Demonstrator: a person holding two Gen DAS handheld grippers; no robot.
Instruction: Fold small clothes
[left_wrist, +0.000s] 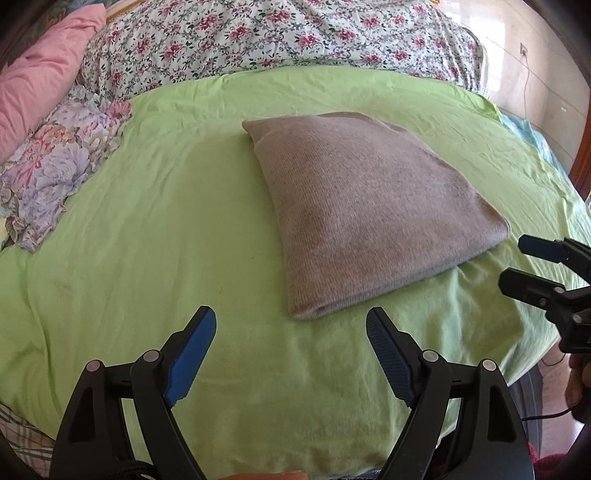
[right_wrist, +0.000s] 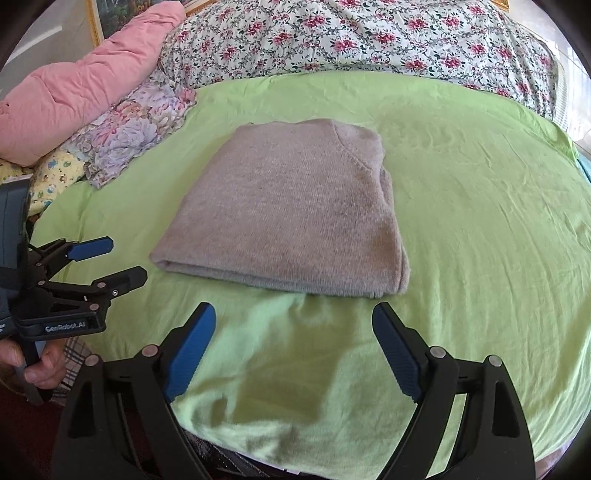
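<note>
A grey knit sweater lies folded into a flat rectangle on the green sheet; it also shows in the right wrist view. My left gripper is open and empty, just short of the sweater's near corner. My right gripper is open and empty, just in front of the sweater's near folded edge. The right gripper shows at the right edge of the left wrist view, and the left gripper at the left of the right wrist view.
A floral quilt is heaped along the back of the bed. A pink pillow and a crumpled pastel floral cloth lie at the back left. The bed's near edge is just below both grippers.
</note>
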